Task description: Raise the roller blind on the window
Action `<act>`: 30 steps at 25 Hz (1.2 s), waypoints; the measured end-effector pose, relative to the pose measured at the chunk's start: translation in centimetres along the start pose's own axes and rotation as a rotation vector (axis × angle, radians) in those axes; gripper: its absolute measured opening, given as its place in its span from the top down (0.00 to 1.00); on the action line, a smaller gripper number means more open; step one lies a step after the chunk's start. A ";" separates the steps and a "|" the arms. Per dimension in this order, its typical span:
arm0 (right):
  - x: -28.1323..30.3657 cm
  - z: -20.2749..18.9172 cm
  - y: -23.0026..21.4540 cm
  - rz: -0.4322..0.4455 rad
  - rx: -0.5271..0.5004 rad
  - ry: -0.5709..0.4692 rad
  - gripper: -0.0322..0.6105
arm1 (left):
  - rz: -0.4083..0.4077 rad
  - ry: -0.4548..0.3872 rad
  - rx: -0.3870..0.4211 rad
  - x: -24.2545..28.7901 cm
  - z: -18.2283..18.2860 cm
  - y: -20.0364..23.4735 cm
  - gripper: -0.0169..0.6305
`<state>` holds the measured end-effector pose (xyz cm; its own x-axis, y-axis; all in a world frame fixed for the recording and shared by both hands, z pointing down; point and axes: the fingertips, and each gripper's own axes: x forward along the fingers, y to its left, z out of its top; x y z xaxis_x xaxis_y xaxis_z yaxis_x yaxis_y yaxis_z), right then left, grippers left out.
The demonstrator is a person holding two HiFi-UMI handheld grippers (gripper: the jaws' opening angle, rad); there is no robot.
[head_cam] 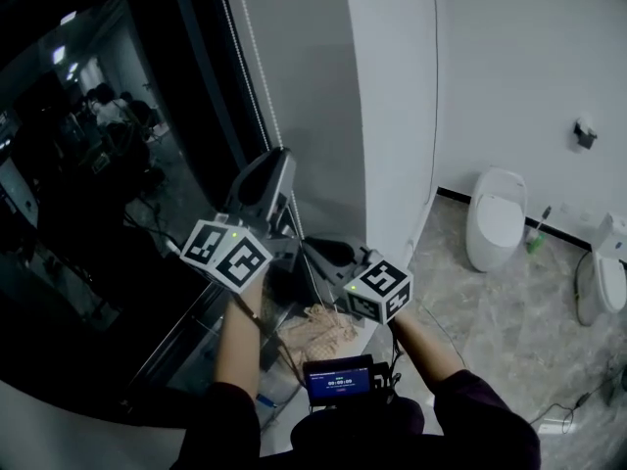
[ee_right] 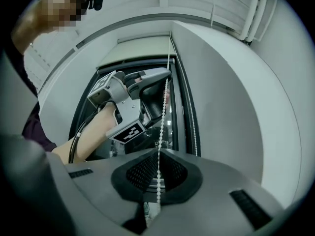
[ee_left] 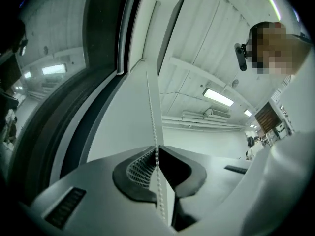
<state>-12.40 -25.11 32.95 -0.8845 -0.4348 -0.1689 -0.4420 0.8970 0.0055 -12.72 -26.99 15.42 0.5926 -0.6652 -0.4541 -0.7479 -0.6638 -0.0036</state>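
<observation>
Over at the dark window, working the bead chain with both grippers. Got the left gripper up higher, tilted upward, jaws spread just a crack. Chain threaded through the slit between the pads, not really squeezed as far as can be made out. Got the right gripper lower down, jaws pressed together and pinching that same chain, a few beads hanging out below the pads.

Seen from the right gripper view: chain going straight up from the pinch, meeting the tip of the left gripper, then on up along the window's right edge. Roller blind sitting way up top, looks like just a pale band across the head of the window, dark glass below it uncovered.

Looking down from the head view: both marker cubes close together near the middle, bare forearms behind them, dark sleeves at the bottom edge. Off to the right on the marble floor, a white toilet against the wall, well apart from the grippers. Also a small lit screen right below the hands.
</observation>
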 end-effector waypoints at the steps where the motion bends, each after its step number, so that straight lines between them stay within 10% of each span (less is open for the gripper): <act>1: 0.0 0.0 0.1 -0.001 -0.003 0.004 0.93 | 0.010 -0.002 0.002 -0.2 0.0 0.2 0.93; 12: -1.7 -0.3 -2.3 -0.059 0.092 -0.056 0.92 | 0.066 0.002 0.061 -0.9 0.4 1.9 0.94; 30: -4.8 4.1 -1.9 -0.060 0.116 -0.244 0.93 | 0.183 0.180 -0.049 -9.7 -12.4 1.2 0.95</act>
<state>-6.68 -24.38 29.67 -0.7890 -0.4679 -0.3981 -0.4599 0.8795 -0.1223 -15.68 -25.60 30.81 0.4959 -0.8229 -0.2775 -0.8348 -0.5397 0.1089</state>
